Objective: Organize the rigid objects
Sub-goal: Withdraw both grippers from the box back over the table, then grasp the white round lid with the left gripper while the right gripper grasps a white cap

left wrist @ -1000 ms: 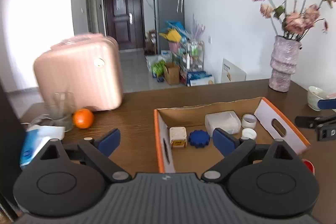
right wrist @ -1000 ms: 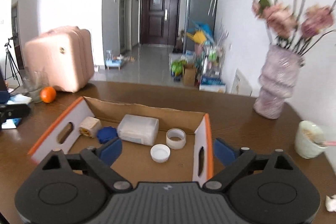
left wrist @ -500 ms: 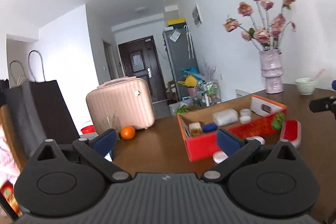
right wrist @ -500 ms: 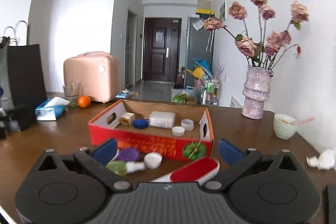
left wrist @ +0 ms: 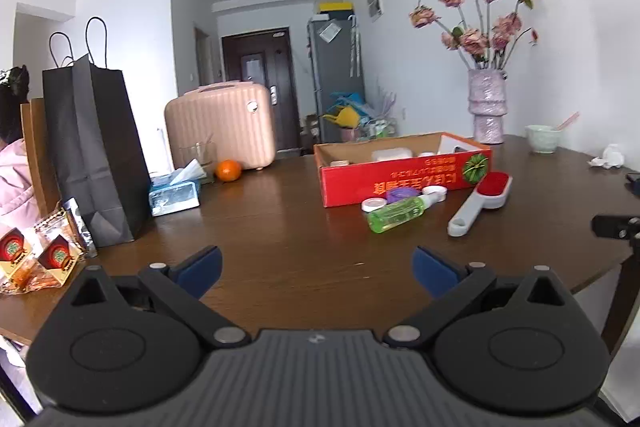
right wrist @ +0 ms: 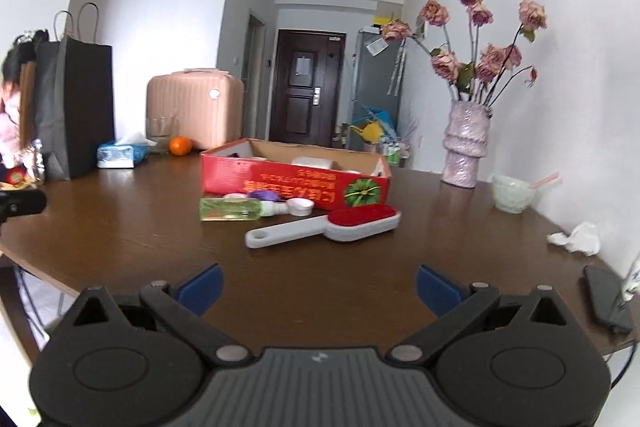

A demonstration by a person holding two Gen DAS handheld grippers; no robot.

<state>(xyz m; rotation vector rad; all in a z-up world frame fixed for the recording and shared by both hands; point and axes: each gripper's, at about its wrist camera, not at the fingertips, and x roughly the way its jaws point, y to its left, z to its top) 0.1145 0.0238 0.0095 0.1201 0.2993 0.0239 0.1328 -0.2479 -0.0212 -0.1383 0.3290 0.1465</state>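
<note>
The left hand-held gripper (left wrist: 316, 269) hangs over the near edge of the brown tabletop (left wrist: 280, 227) with its blue-padded fingers spread wide and nothing between them; the right hand-held gripper (right wrist: 319, 287) is likewise wide open and empty, held above the tabletop's near edge. Beyond them, near the middle of the tabletop, stands a red cardboard box (right wrist: 296, 183) with a white container and other small things inside. Along its near wall lie a green clear bottle (right wrist: 230, 209) on its side, a purple lid (right wrist: 262, 194), and white caps (right wrist: 300, 206). Just in front of these a lint brush (right wrist: 324, 227) with a red pad and grey handle lies flat. Farther left are an orange (left wrist: 229, 171), a tissue pack (left wrist: 174, 193), a black paper bag (left wrist: 96, 151) and a pink suitcase (left wrist: 222, 127). To the right stand a vase of dried roses (right wrist: 466, 147) and a pale green cup (right wrist: 512, 194).
</note>
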